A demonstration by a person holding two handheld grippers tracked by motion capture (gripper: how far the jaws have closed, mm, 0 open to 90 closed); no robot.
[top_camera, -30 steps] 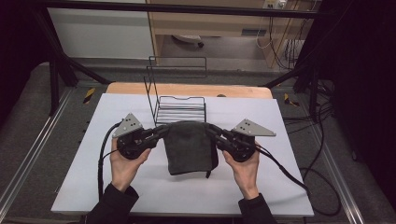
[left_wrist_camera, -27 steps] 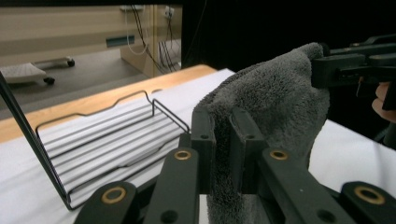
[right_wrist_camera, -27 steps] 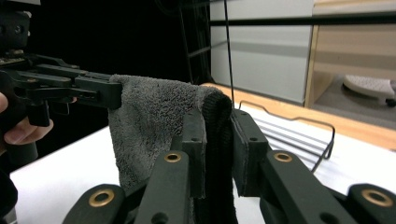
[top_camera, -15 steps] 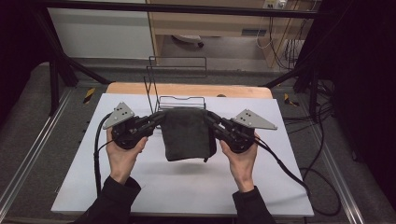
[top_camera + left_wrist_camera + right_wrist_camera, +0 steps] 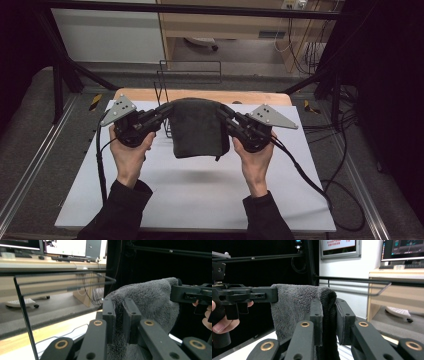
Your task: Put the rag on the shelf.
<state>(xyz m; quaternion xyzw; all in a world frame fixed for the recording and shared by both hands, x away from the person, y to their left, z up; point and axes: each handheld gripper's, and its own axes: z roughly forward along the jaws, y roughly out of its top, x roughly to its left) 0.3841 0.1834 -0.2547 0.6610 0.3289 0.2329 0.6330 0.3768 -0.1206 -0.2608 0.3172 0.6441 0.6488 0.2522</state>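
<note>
Two grippers, the left gripper point(image 5: 165, 111) and the right gripper point(image 5: 223, 113), each pinch a top corner of the grey towel point(image 5: 197, 127) (it hangs between them), jaws nearly closed on the cloth.

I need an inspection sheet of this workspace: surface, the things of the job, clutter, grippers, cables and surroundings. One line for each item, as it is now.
Surface: white board lying on a wooden table; bare in front of the hands.
Job's things: dark grey towel, folded, held up clear of the board by its two upper corners; black wire rack stands behind it.
Clutter: nothing seen.
Grippers: left gripper shut on one towel corner, right gripper shut on the other; pile shows between the jaws in both gripper views.
Cables: black cable trails from the left gripper, another, right cable, from the right gripper, off the board's edge.
Surroundings: black frame, desks with monitors, loose wiring on the floor.
</note>
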